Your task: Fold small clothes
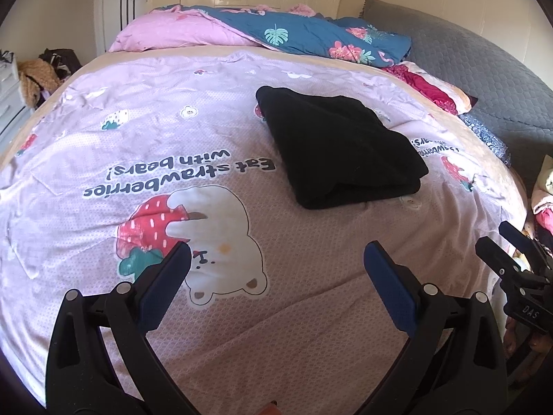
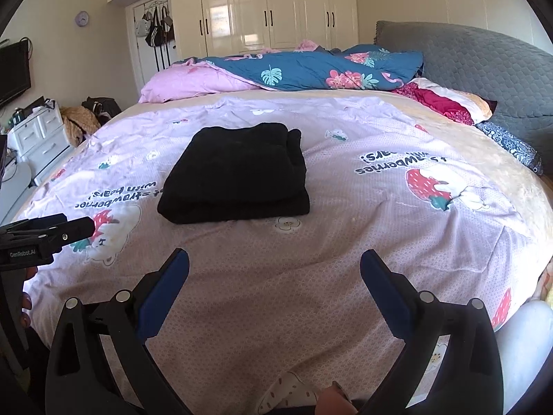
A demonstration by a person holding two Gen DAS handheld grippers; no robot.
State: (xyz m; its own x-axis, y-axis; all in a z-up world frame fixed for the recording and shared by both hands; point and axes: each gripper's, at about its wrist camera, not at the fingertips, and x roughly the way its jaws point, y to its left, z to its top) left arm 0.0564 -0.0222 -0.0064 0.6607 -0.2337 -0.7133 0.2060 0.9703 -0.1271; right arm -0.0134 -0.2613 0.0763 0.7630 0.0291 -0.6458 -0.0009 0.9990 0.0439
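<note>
A black garment (image 1: pixel 340 148) (image 2: pixel 238 173) lies folded into a thick rectangle on the pink strawberry-and-bear bedcover (image 1: pixel 103 145) (image 2: pixel 345 242). My left gripper (image 1: pixel 276 263) hovers open over the cover, short of the garment and to its left, holding nothing. My right gripper (image 2: pixel 274 266) is open too, nearer than the garment's front edge and empty. The right gripper shows at the right rim of the left wrist view (image 1: pixel 511 252); the left gripper shows at the left rim of the right wrist view (image 2: pixel 69 228).
A blue floral duvet (image 2: pixel 311 69) and pink quilt (image 2: pixel 193 83) are piled at the far side. Pillows (image 2: pixel 449 100) and a grey headboard (image 2: pixel 484 76) stand on the right. White drawers (image 2: pixel 38 138) and clothes (image 2: pixel 79 121) sit left of the bed; wardrobes (image 2: pixel 276 10) behind.
</note>
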